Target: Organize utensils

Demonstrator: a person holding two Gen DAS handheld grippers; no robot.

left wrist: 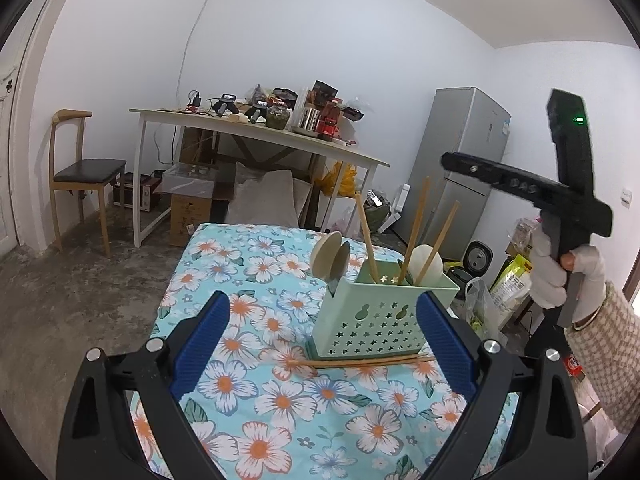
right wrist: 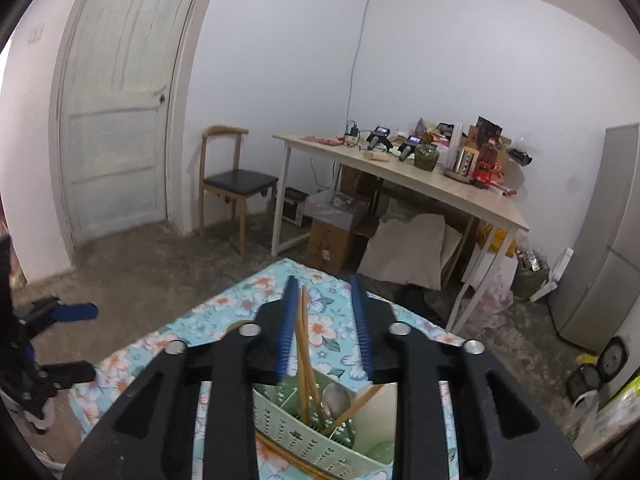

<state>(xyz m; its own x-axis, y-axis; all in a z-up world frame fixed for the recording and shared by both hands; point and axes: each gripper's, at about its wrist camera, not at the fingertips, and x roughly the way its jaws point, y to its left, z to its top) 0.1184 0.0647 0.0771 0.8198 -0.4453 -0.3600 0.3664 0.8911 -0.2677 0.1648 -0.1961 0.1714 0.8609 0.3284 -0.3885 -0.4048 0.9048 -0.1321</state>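
We hold the left gripper [left wrist: 322,346] wide open and empty, low over the floral table [left wrist: 256,420], facing the green caddy [left wrist: 376,316] near its right edge. A loose chopstick pair [left wrist: 360,361] lies touching the caddy's base. The right gripper [right wrist: 326,328] hangs open above the standing chopsticks [right wrist: 305,344]; lowering it could knock them or tip the light caddy off that edge
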